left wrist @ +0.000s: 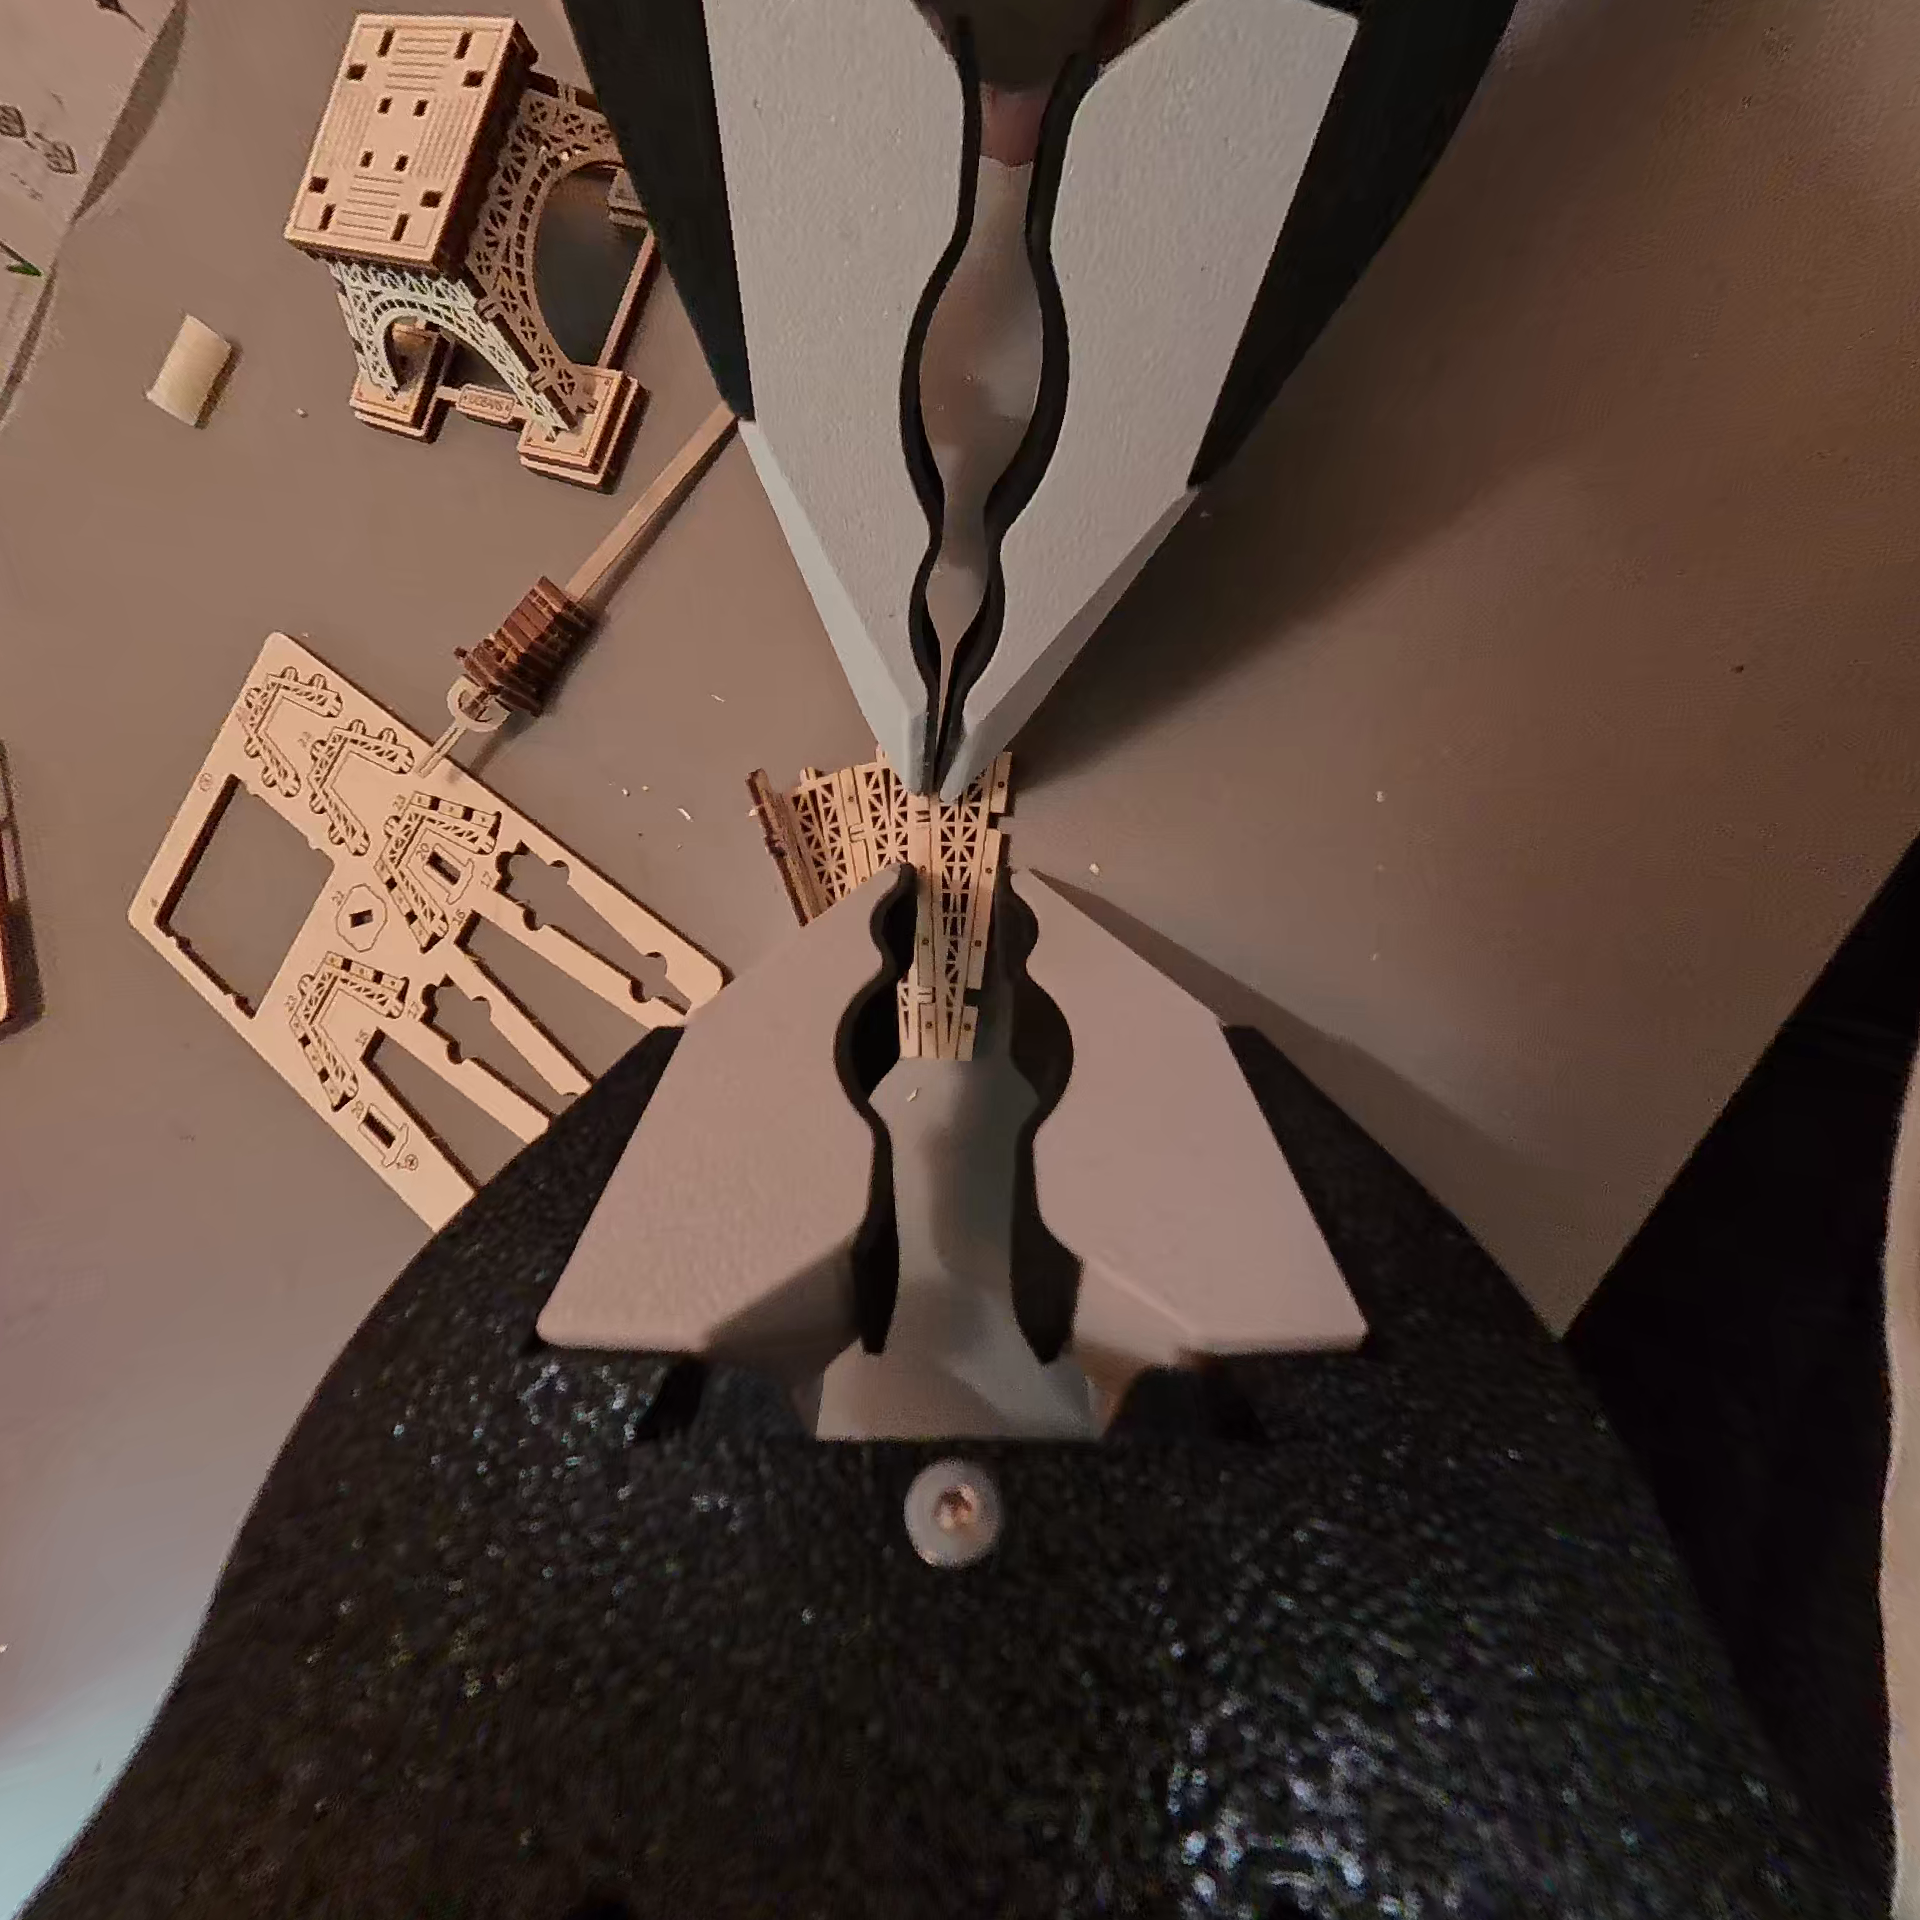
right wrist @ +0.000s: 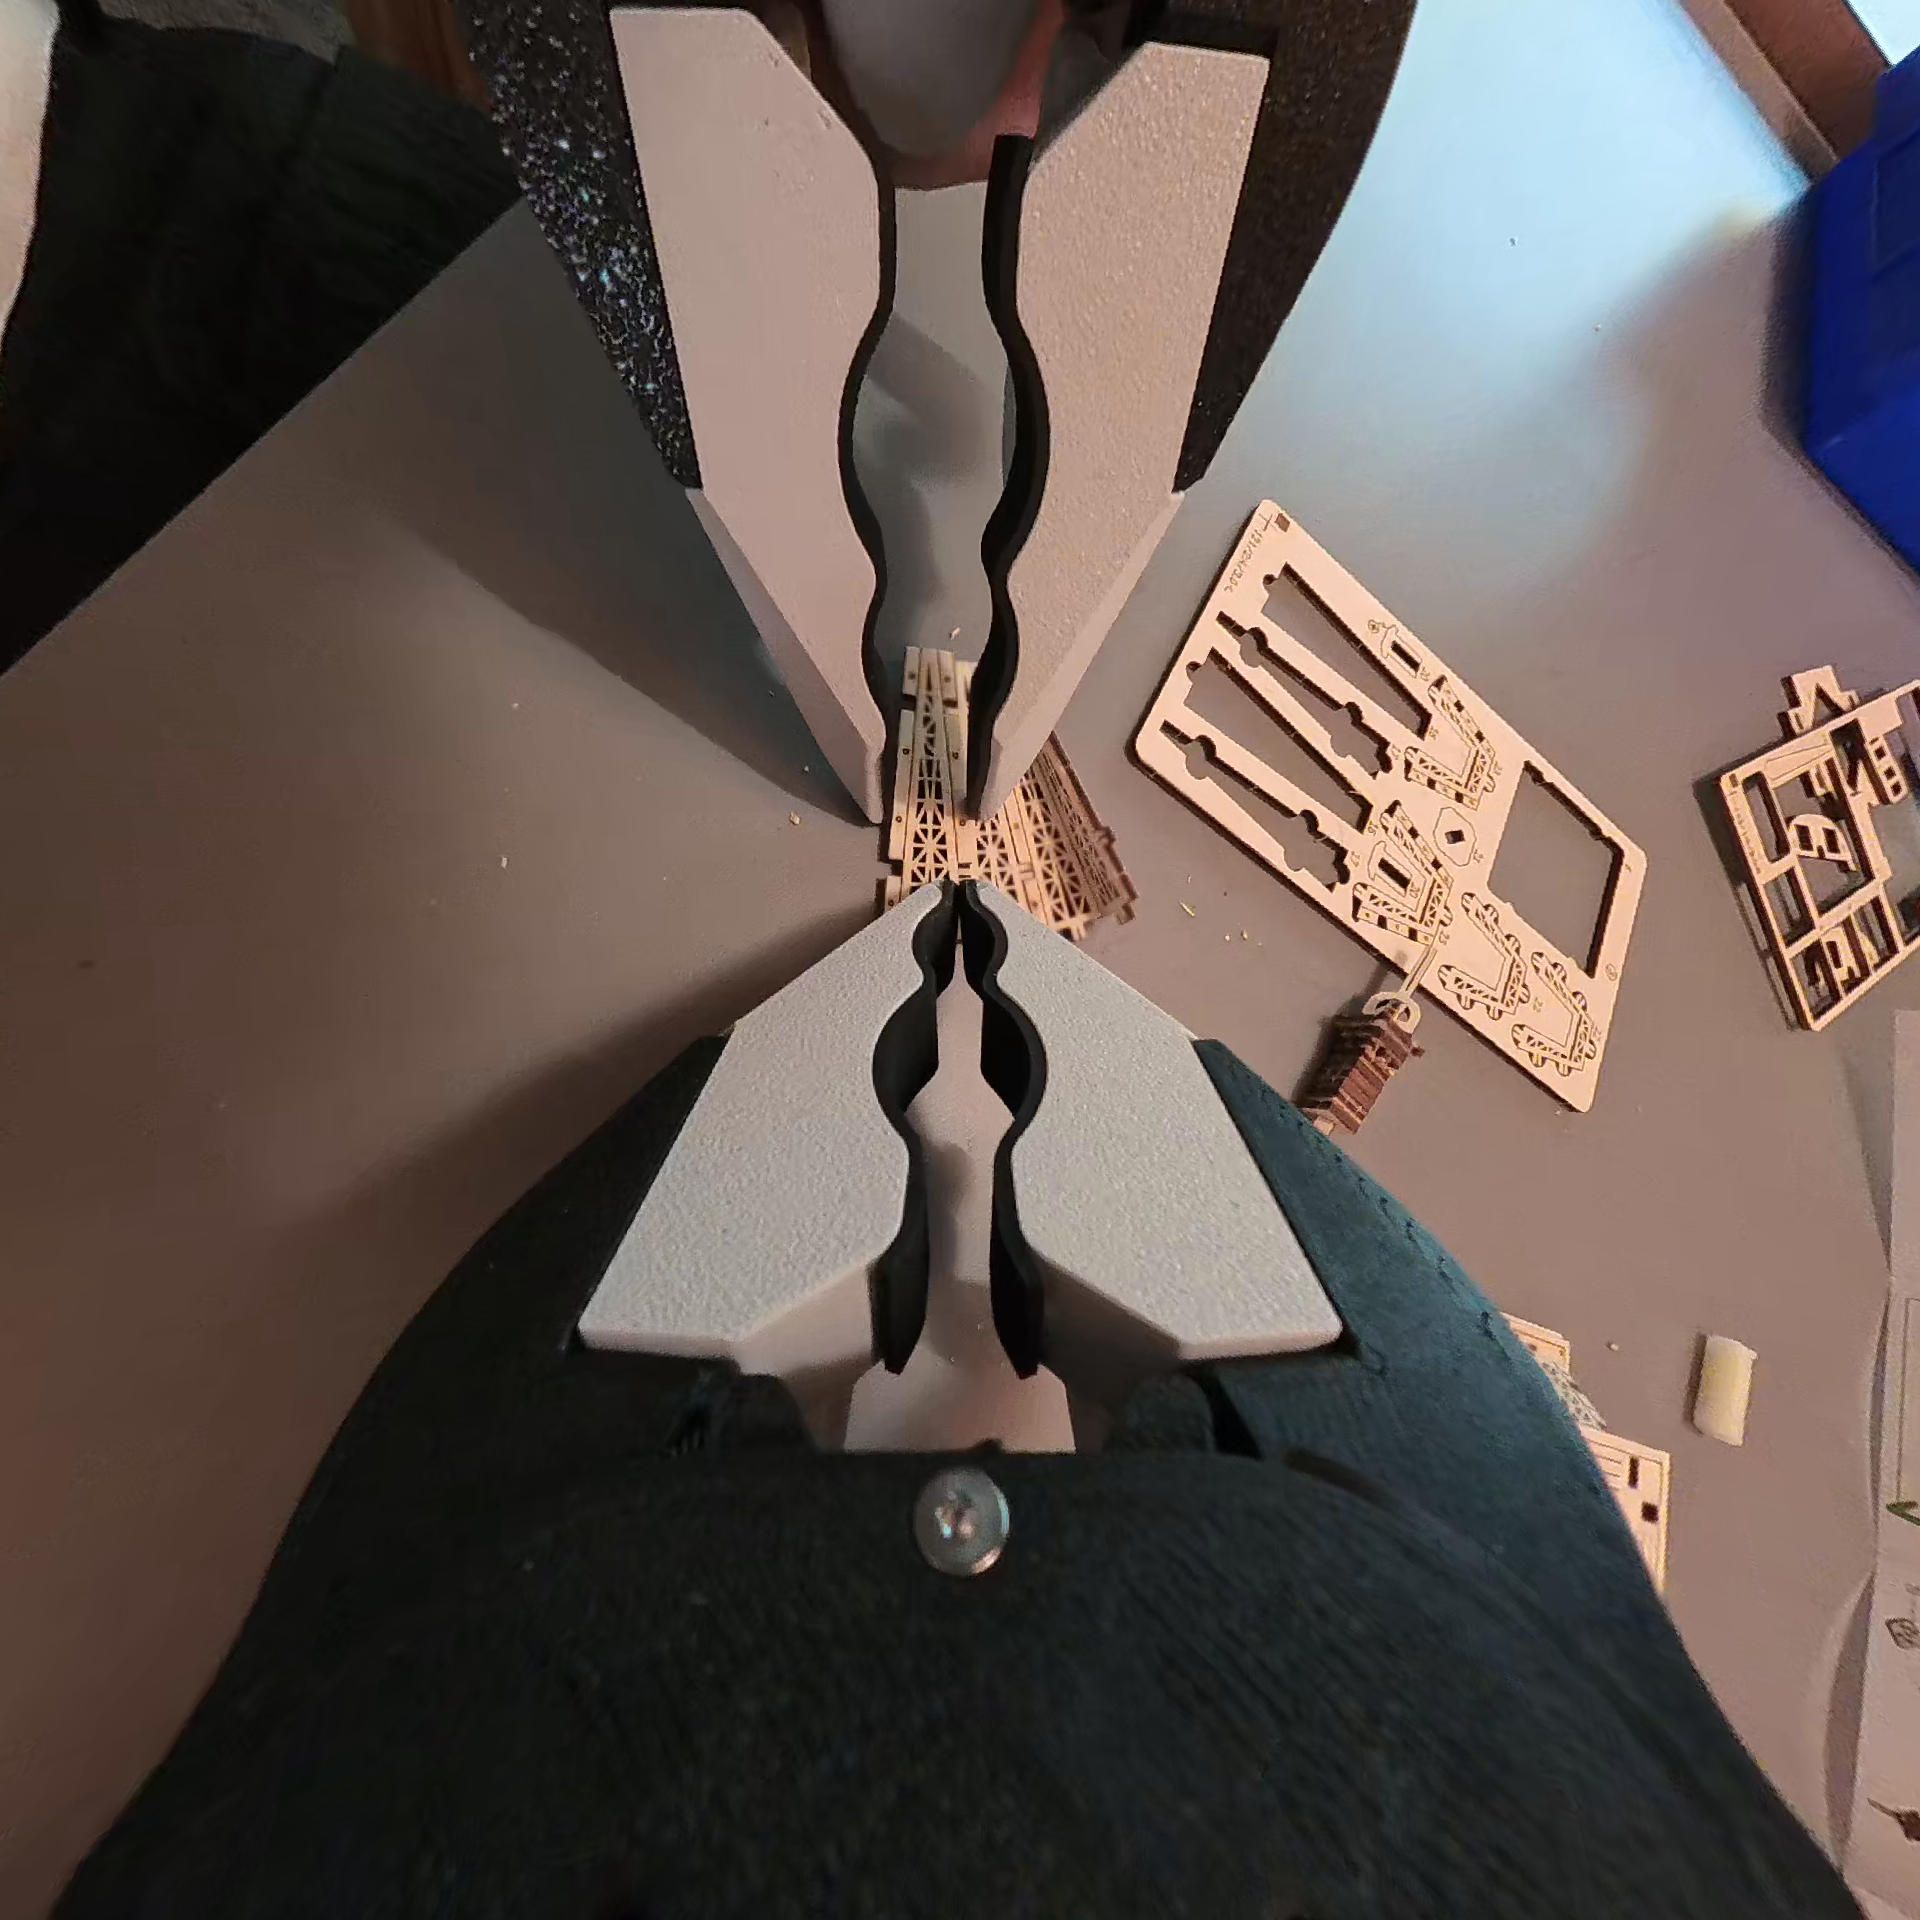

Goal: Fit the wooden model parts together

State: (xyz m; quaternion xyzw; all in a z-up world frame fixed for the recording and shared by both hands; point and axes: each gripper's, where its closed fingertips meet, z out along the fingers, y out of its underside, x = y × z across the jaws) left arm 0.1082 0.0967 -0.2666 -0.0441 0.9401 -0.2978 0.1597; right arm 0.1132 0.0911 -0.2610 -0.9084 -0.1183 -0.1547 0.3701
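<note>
I have the lattice tower section (left wrist: 940,935) pinched from both ends, the two grippers meeting nose to nose over the grey tabletop (left wrist: 1455,623). My left gripper (left wrist: 951,883) has its fingers clamped on a narrow lattice strip of the section, which runs back between the black pads; the fingers sit a strip's width apart. Opposite it, my right gripper (right wrist: 958,896) has its fingers pressed almost together on the edge of the same section, tips nearly touching. From the right wrist view the section (right wrist: 925,821) fans out beyond the tips, its wider lattice panels lying toward the punched part sheet (right wrist: 1392,821).

Taking the tower section as my landmark: the part sheet lies flat on the tabletop near it, with several outlines already punched out. At the sheet's far corner from the section rests a small dark stacked wooden piece (left wrist: 530,649) on a thin stick. Farther off, beyond that, stands the arched tower base (left wrist: 468,239) with its slotted top deck. A small pale cylinder (left wrist: 190,371) lies beside the base. A blue bin (right wrist: 1865,312) is well apart, at the tabletop's edge. Wood crumbs dot the surface around the section.
</note>
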